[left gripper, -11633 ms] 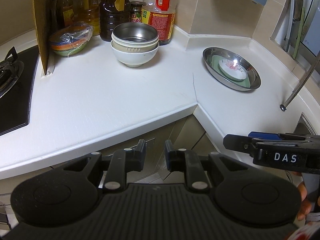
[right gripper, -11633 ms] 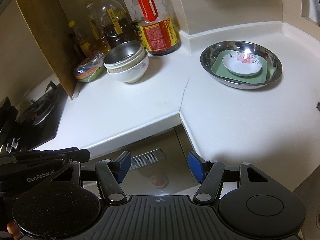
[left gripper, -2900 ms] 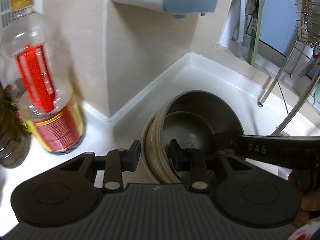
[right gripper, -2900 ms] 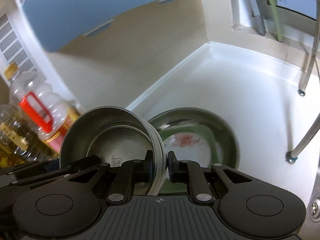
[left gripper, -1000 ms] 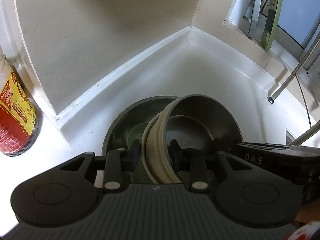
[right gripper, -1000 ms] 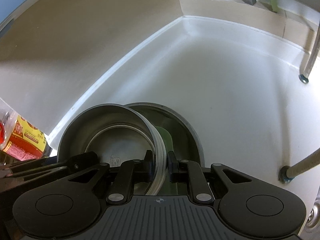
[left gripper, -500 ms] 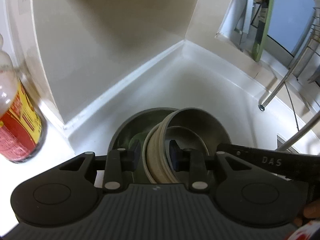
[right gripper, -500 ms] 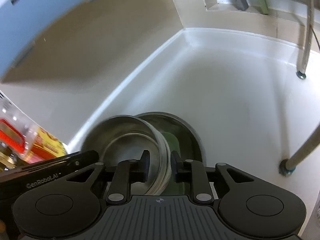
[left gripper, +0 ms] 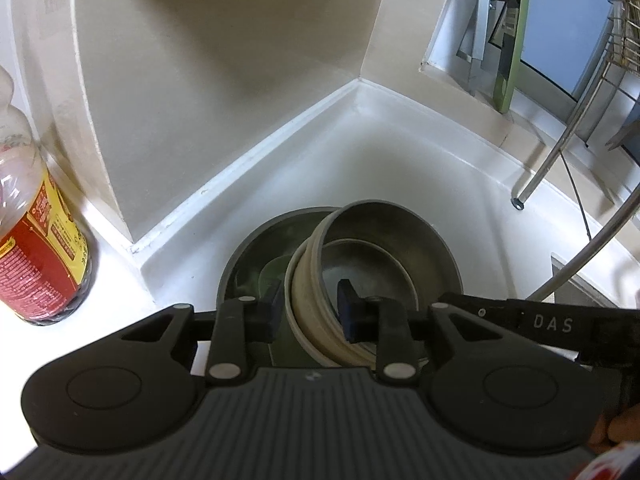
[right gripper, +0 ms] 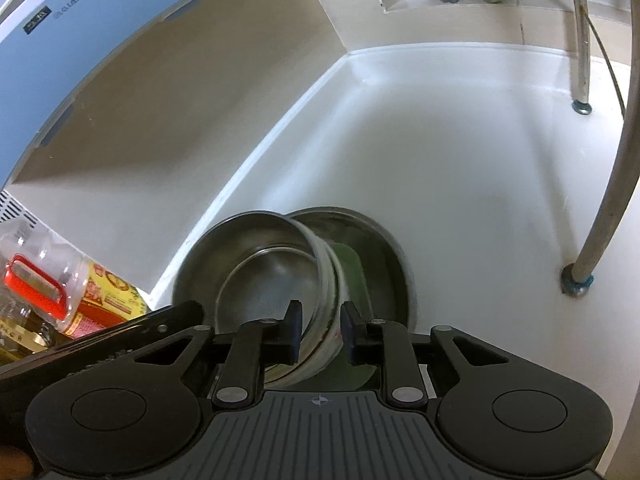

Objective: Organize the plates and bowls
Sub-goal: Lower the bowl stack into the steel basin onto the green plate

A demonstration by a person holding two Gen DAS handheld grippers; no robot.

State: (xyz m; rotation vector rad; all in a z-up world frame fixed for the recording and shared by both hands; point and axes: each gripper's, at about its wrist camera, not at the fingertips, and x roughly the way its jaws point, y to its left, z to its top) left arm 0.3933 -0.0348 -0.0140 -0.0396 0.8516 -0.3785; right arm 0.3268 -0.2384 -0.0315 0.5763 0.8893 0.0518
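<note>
The stack of bowls (left gripper: 360, 276), a steel bowl nested in pale ceramic ones, sits low and centre in both wrist views, over the wide steel dish (left gripper: 240, 264) in the corner of the white bench (left gripper: 400, 160). A green plate (right gripper: 352, 268) shows inside that dish, to the right of the stack in the right wrist view.

Progress, as judged: the bowls are gathered with the plates at one spot, which appears to be most of the task. What remains is to confirm the stack is seated in the dish and to free both tools. Whether the stack rests on the plates or hangs above them cannot be told.

Left tool (left gripper: 308, 312): its jaws straddle the stack's left rim in its own view, one finger outside and one inside, and are closing on it. The inner pad lies against the steel wall, and the outer pad looks to touch the ceramic side.

Right tool (right gripper: 320, 336): its jaws straddle the right rim in its view and are closing; the pads appear to bear on the wall, though blur softens the contact.

Not verifiable:
- The small floral dish is not visible.
- The near half of the stack and dish is cut off behind each tool's body.
- The count of ceramic bowls is unclear.
- An oil bottle (left gripper: 36, 248) at the left edge is partly cropped.
- Metal rack legs (right gripper: 580, 272) stand at right, their tops out of frame.
</note>
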